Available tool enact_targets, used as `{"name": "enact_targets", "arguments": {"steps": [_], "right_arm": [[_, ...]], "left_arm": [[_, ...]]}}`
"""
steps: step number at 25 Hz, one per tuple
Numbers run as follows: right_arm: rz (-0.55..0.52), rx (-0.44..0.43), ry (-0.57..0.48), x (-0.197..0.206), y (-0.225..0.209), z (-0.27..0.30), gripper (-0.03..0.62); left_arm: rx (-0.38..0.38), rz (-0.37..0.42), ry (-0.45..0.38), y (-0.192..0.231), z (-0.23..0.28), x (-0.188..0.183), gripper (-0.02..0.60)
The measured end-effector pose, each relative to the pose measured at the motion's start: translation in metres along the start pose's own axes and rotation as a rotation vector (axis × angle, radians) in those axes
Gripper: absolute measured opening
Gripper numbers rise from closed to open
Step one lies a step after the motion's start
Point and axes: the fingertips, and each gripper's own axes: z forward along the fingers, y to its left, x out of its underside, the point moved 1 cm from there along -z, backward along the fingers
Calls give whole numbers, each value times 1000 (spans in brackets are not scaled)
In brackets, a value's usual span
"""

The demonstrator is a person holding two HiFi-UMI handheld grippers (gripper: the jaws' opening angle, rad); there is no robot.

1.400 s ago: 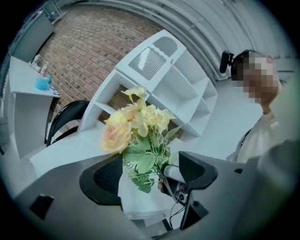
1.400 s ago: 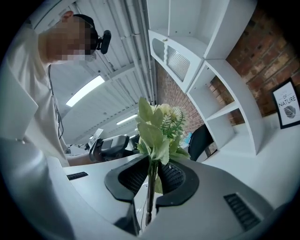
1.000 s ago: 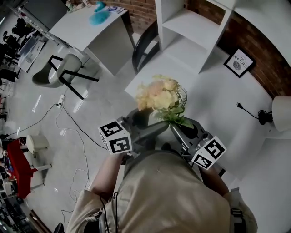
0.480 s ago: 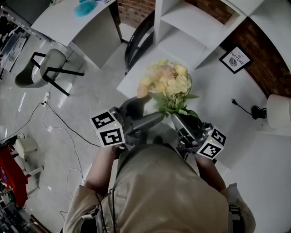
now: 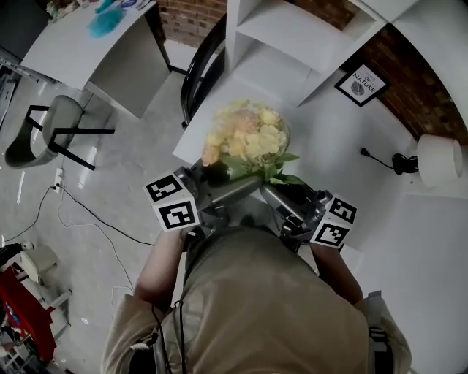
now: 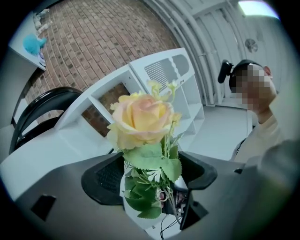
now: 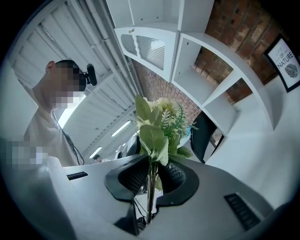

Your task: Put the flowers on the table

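far left on the floor [image 5: 110, 182], a grey chair [image 5: 44, 135]; beyond it a white desk [image 5: 80, 44] with something teal [image 5: 106, 22] near its far edge (too blurred to name). next, the left gripper [image 6: 154, 190], closed on the leafy stems of the flowers [image 5: 245, 139]; in its own view a pale yellow rose [image 6: 140, 122] just above the jaws. flowers held upright in the air between both grippers, blooms over the near left corner of the white table [image 5: 329, 146], not resting on it. right of the stems, the right gripper [image 7: 150, 183], clamped on one thin stem, pads close on either side, leaves fanning above. behind the bunch, a white shelf unit [image 5: 278, 44] at the table's far edge. further right on the table, a framed print [image 5: 360, 82] by the brick wall [image 5: 409, 95], a black plug and cord [image 5: 380, 157], and at the right edge a white cylinder [image 5: 437, 159].
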Motion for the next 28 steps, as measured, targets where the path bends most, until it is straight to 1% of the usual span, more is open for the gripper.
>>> {"name": "enact_targets", "arguments": {"steps": [2,4,6,8,9,10,13,16,18,21,23,25,27,28], "right_arm": [[4,11,13,0,-3,2,71],[4,29,11,-3,-6,4,71],[1,58,1,-6,-11,5,71],[9,85,-12,-8,-17,4,71],[17,96,-19,-9,-19,3,75],[24,104,-24,-9,-21,2,81],[31,122,-33,-11,-25,1,80],[37,143,-38,-11,-28,2,80],[44,145,-30,-10,-30,3,80],[55,155,1,-3,-32,6,81],[72,170,32,4,-37,11,101],[83,188,73,13,-42,16,139],[67,216,116,21,-47,17,164],[54,229,132,24,-49,17,164]], "left_arm": [[0,0,7,6,3,-4,348],[3,-13,12,12,6,-9,320],[3,-26,18,18,8,-12,265],[-5,-35,21,25,10,-14,196],[-9,-41,19,28,11,-15,141],[-12,-51,16,32,11,-17,114],[-9,-72,21,39,13,-22,94],[-1,-70,35,44,13,-25,83],[-4,-66,34,48,13,-28,74],[-3,-64,33,54,12,-32,39],[9,-67,45,55,11,-33,23],[19,-75,53,56,12,-32,20],[21,-67,60,57,12,-31,20],[21,-57,67,57,12,-31,20]]}}
